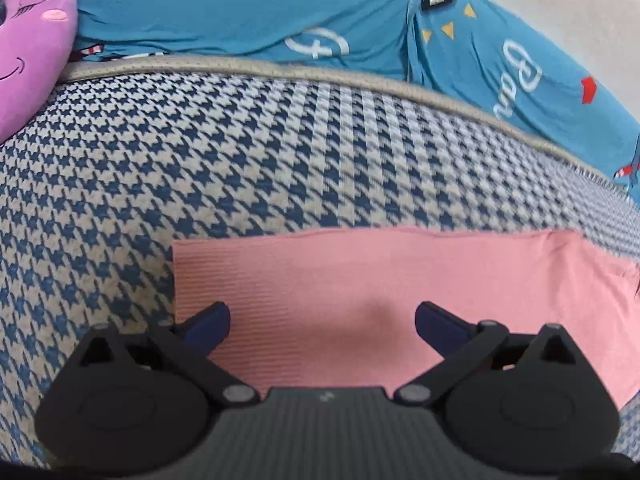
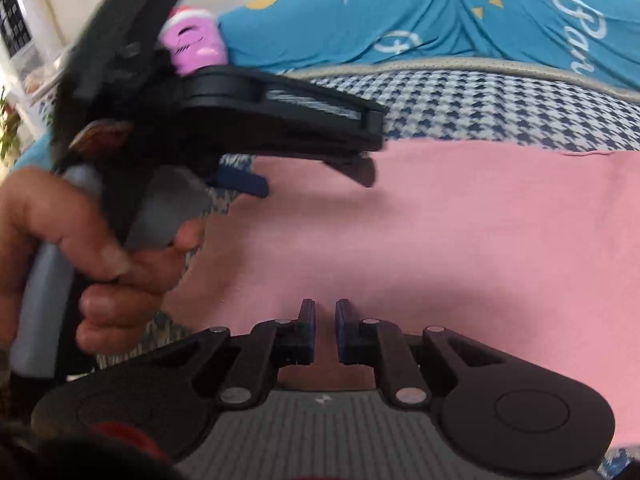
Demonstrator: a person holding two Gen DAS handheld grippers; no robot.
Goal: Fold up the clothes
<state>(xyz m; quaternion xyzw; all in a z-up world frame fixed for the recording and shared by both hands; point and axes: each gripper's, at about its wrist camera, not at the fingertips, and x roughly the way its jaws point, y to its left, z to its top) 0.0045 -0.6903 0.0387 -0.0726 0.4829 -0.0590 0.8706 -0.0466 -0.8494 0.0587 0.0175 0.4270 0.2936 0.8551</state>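
Right now a pink garment (image 1: pixel 360 292) is lying flat on a blue-and-white houndstooth cover (image 1: pixel 200 168), filling the lower middle and lower right of the left wrist view. Its ribbed top edge is running nearly straight across the frame, and its left edge is dropping down toward the left gripper (image 1: pixel 322 322). That gripper is hovering over the cloth with its two dark blue fingertips (image 1: pixel 208 322) spread wide apart, nothing between them.

Seen from the right wrist camera, the same pink garment (image 2: pixel 420 240) is spreading across the middle and right of the frame. The right gripper (image 2: pixel 325 330) is sitting at the bottom centre with its jaws drawn almost together, only a narrow slit showing between the pads; whether any fabric is pinched in there cannot be told. At the left of this frame a bare hand (image 2: pixel 92 256) is wrapping around a grey handle, carrying the left gripper (image 2: pixel 316 178) above the garment's upper left corner.

Behind the cover, along the top of both views, a teal printed fabric (image 1: pixel 240 4) is lying rumpled, and a purple plush toy (image 1: pixel 28 48) with a smiling face is resting at the upper left.
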